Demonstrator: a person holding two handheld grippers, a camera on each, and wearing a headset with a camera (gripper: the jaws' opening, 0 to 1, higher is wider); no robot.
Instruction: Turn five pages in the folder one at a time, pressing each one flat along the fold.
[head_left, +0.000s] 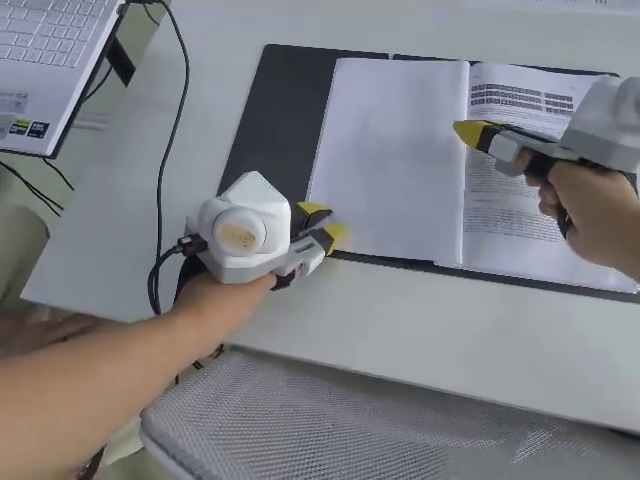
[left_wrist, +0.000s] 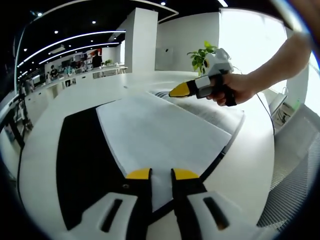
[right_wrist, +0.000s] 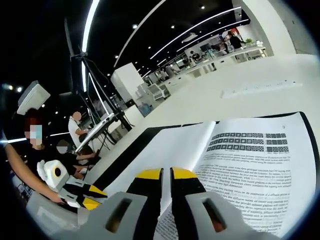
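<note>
A black folder (head_left: 275, 120) lies open on the white table (head_left: 420, 340). Its left leaf is a blank white page (head_left: 390, 150), its right leaf a printed page (head_left: 510, 200). My left gripper (head_left: 322, 224) hovers at the blank page's near left corner, with its jaws a narrow gap apart and nothing between them (left_wrist: 161, 174). My right gripper (head_left: 466, 131) is shut, and its yellow tips rest at the fold near the top of the pages. In its own view the right gripper (right_wrist: 165, 174) points along the fold, with the printed page (right_wrist: 250, 155) to the right.
A laptop (head_left: 45, 60) sits at the table's far left corner, and a black cable (head_left: 170, 130) trails beside the folder. A mesh chair seat (head_left: 330, 420) lies below the table's near edge. A potted plant (left_wrist: 200, 57) stands far behind.
</note>
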